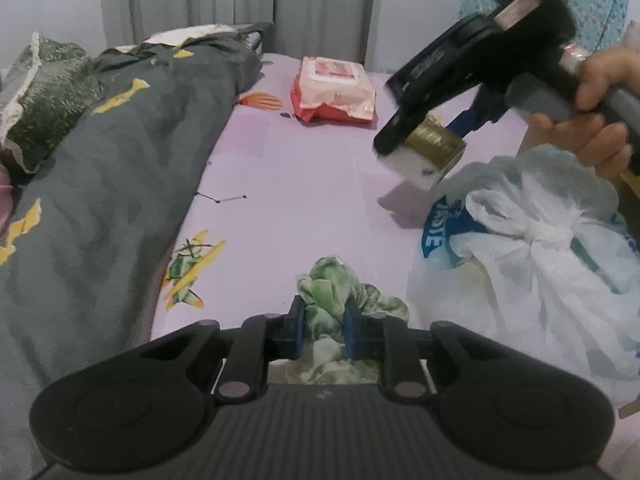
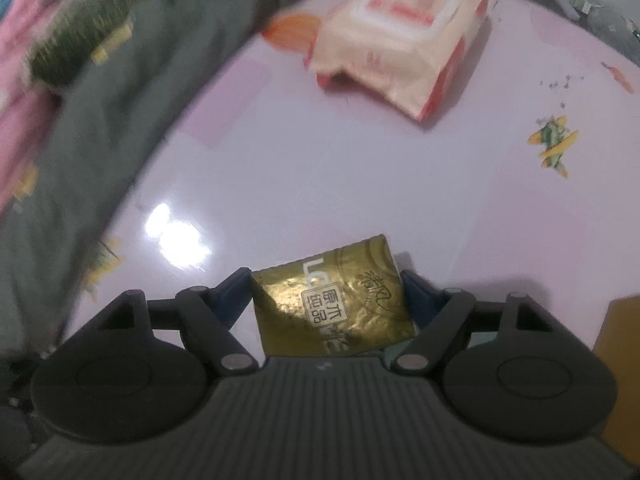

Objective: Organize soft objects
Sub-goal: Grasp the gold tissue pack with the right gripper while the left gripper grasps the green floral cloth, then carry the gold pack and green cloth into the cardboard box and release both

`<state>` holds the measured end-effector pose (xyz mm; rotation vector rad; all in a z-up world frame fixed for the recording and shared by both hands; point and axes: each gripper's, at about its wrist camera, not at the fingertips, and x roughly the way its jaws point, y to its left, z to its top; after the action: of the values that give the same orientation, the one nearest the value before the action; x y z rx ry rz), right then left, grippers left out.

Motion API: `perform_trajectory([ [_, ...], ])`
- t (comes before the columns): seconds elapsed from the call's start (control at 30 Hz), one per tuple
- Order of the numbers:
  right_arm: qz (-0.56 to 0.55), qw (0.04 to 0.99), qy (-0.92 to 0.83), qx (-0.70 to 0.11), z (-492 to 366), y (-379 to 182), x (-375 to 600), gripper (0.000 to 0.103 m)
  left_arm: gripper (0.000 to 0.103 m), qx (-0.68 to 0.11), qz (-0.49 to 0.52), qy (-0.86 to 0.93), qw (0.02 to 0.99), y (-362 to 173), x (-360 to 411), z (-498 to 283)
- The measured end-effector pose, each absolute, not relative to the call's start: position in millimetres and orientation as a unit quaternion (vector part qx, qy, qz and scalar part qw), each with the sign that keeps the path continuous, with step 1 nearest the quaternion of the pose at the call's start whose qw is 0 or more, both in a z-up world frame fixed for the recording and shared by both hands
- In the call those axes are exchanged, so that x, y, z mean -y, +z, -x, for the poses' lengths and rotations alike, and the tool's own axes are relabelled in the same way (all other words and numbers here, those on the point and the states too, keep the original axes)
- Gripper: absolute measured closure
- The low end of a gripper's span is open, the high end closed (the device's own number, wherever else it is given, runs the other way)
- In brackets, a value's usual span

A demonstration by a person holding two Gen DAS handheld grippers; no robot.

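Note:
A green and white mottled cloth (image 1: 334, 286) lies bunched on the lilac bed sheet (image 1: 300, 200), and my left gripper (image 1: 322, 314) is shut on it, its blue pads pressing both sides. A gold tissue pack (image 2: 336, 300) sits between the pads of my right gripper (image 2: 326, 284), which is shut on it. In the left wrist view a hand (image 1: 600, 92) holds that right gripper (image 1: 436, 152) tilted downward, with the gold pack (image 1: 430, 138) lifted off the sheet, right of the middle.
A pink and white wipes pack (image 1: 334, 92) (image 2: 400, 40) lies farther back on the sheet. A knotted white plastic bag (image 1: 532, 256) sits at the right, close to the cloth. A grey quilt (image 1: 100, 180) covers the left side. Something brown like cardboard (image 2: 620, 360) shows at the right edge.

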<state>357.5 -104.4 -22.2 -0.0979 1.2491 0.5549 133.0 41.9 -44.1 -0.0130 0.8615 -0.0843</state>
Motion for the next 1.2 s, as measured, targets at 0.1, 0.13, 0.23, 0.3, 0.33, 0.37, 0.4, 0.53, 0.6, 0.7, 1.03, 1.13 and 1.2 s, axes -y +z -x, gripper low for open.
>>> perform_trajectory([
  [0.1,0.009,0.784,0.270,-0.559,-352,2,122,0.024,0.084,-0.407,0.010,-0.039,0.913,-32,-42,-126],
  [0.13,-0.004,0.787,0.274,-0.552,-347,12,130,0.024,0.084,-0.402,0.010,-0.040,0.915,-27,-41,-123],
  [0.23,-0.044,0.796,0.283,-0.533,-329,41,161,0.024,0.084,-0.381,0.010,-0.048,0.923,-7,-37,-114],
  [0.3,-0.068,0.805,0.286,-0.515,-310,62,189,0.024,0.084,-0.363,0.008,-0.060,0.930,10,-31,-107],
  [0.33,-0.078,0.810,0.286,-0.506,-302,70,204,0.024,0.084,-0.353,0.008,-0.070,0.933,19,-27,-104],
  [0.37,-0.088,0.815,0.283,-0.498,-291,80,220,0.024,0.084,-0.345,0.009,-0.081,0.935,27,-22,-101],
  [0.4,-0.096,0.819,0.280,-0.491,-283,86,234,0.024,0.084,-0.338,0.010,-0.093,0.937,35,-17,-99],
  [0.53,-0.125,0.837,0.248,-0.472,-236,107,302,0.024,0.084,-0.310,0.005,-0.155,0.938,62,18,-94],
  [0.6,-0.131,0.843,0.226,-0.470,-210,109,333,0.024,0.084,-0.301,-0.002,-0.188,0.935,71,42,-94],
  [0.7,-0.124,0.850,0.192,-0.474,-173,108,376,0.024,0.084,-0.299,-0.014,-0.231,0.926,75,78,-94],
  [1.03,-0.076,0.802,0.113,-0.581,-117,40,453,0.023,0.084,-0.325,-0.035,-0.309,0.893,61,171,-94],
  [1.13,-0.071,0.783,0.108,-0.608,-116,13,455,0.023,0.084,-0.335,-0.043,-0.318,0.886,54,188,-93],
  [1.2,-0.076,0.771,0.107,-0.623,-119,-1,456,0.022,0.084,-0.340,-0.051,-0.322,0.882,50,195,-92],
])
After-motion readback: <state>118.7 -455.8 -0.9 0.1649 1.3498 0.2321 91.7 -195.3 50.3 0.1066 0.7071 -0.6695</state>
